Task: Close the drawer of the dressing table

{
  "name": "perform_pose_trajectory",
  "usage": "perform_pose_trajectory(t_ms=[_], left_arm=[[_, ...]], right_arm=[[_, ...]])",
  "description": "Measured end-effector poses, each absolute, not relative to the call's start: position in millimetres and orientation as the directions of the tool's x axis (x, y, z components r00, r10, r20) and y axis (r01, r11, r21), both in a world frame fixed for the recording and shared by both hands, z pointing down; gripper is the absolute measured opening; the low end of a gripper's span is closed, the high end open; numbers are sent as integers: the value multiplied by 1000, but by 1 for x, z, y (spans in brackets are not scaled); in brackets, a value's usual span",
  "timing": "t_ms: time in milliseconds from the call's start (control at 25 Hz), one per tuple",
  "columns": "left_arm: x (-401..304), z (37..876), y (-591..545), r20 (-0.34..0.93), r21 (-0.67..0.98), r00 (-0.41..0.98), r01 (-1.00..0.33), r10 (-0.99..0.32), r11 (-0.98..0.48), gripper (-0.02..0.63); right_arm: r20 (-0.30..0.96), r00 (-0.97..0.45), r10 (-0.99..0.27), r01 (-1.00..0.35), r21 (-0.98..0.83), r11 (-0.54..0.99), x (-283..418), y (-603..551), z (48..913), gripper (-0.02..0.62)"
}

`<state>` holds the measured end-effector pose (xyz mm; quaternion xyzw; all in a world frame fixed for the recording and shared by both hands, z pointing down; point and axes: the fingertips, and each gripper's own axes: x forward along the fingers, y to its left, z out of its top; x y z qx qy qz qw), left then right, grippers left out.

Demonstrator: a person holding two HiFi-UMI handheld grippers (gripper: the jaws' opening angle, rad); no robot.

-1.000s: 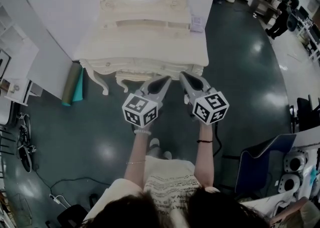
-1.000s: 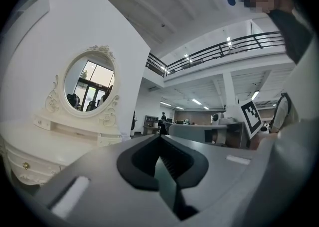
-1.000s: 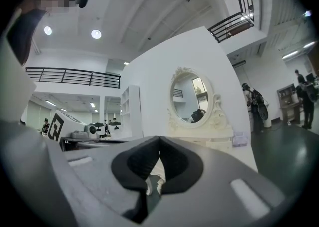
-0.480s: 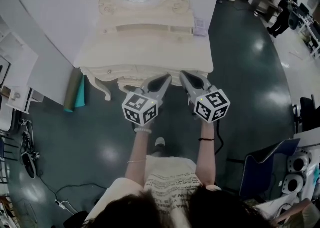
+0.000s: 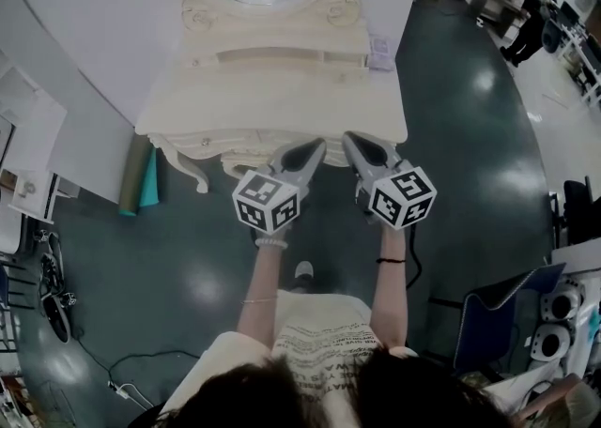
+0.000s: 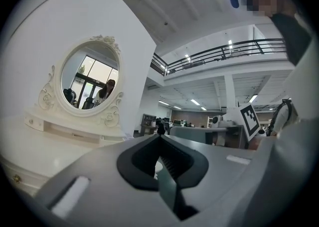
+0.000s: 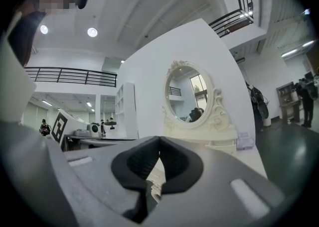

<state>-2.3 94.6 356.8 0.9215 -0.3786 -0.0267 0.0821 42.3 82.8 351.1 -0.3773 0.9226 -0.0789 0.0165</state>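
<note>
Left tongs (image 5: 315, 145) closed, empty; right tongs (image 5: 348, 140) closed, empty. Both tips at the near face of the drawer (image 5: 246, 164), centre front of the dressing table (image 5: 272, 98). Drawer looks nearly flush under the top; judged almost shut, a last short push remaining.

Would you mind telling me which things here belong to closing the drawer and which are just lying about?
For the job: dressing table; its drawer; left gripper and right gripper, both shut, by the drawer front.

Lying about: rolled teal mat beside the table leg; small card on the tabletop; blue chair.
</note>
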Motion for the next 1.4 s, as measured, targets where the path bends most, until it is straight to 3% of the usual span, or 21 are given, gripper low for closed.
perform_pose_trajectory(t_ms=[1400], left_arm=[[0, 374, 1, 23, 225, 771, -624, -636, -748, -2]], right_arm=[[84, -648, -757, -756, -191, 626, 51, -11, 370, 3]])
